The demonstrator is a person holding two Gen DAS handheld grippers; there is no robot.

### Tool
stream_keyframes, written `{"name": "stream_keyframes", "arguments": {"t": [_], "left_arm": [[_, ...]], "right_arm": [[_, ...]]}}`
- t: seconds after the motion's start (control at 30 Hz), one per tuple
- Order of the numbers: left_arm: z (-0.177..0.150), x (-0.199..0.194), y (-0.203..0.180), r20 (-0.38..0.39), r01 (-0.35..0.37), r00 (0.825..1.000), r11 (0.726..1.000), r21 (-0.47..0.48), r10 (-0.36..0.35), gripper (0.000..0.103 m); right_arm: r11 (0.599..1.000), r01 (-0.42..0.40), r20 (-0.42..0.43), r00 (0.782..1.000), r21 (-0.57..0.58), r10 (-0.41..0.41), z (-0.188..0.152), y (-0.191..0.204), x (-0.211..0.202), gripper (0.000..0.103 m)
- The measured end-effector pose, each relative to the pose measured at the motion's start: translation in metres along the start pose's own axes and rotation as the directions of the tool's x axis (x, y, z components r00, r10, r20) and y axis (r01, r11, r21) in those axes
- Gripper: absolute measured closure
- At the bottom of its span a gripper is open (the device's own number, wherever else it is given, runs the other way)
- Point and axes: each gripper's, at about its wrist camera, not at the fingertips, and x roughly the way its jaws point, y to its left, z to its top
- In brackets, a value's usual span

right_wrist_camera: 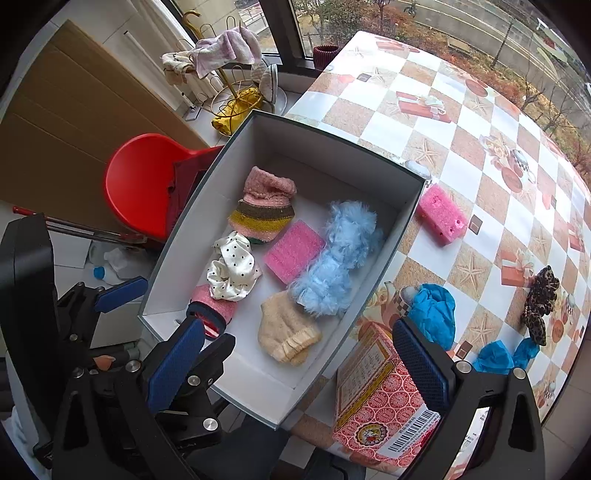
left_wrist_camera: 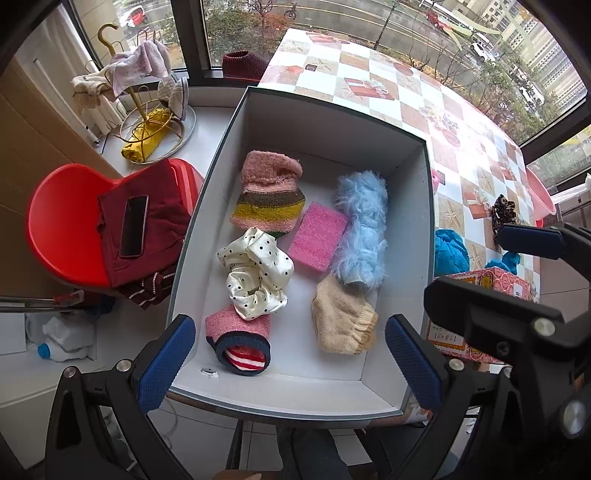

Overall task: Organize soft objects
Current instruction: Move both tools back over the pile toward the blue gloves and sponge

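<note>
It was a lived-in home, a dining corner beside large windows [left_wrist_camera: 240,33] overlooking a street. A checkered gift-print tablecloth [right_wrist_camera: 461,122] covered the table, a red plastic chair [left_wrist_camera: 66,221] held folded maroon clothing [left_wrist_camera: 162,214], and a gold wire rack [left_wrist_camera: 147,122] carried draped towels.

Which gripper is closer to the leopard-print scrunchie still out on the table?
Right. The right gripper hangs over the box's near right edge, with the leopard-print scrunchie off to its right. The left gripper hangs over the box's near left side, farther away.
</note>
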Motion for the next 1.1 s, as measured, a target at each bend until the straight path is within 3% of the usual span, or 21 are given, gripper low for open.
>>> {"name": "stream_keyframes", "arguments": {"t": [0.9, 1.1], "left_arm": [[-0.009, -0.017, -0.005, 0.004, -0.026, 1.0, 0.999, 0.026, 0.026, 0.0], [-0.01, -0.018, -0.01, -0.025, -0.015, 1.0, 0.999, 0.052, 0.016, 0.0]], "right_arm": [[1.0, -0.004, 0.051, 0.999, 0.011, 0.003, -0.015, 0.003, -0.023, 0.001], [0.999, -0.023, 0.069, 0.997, 0.024, 0.021, -0.017, 0.0, -0.028, 0.001]]}}
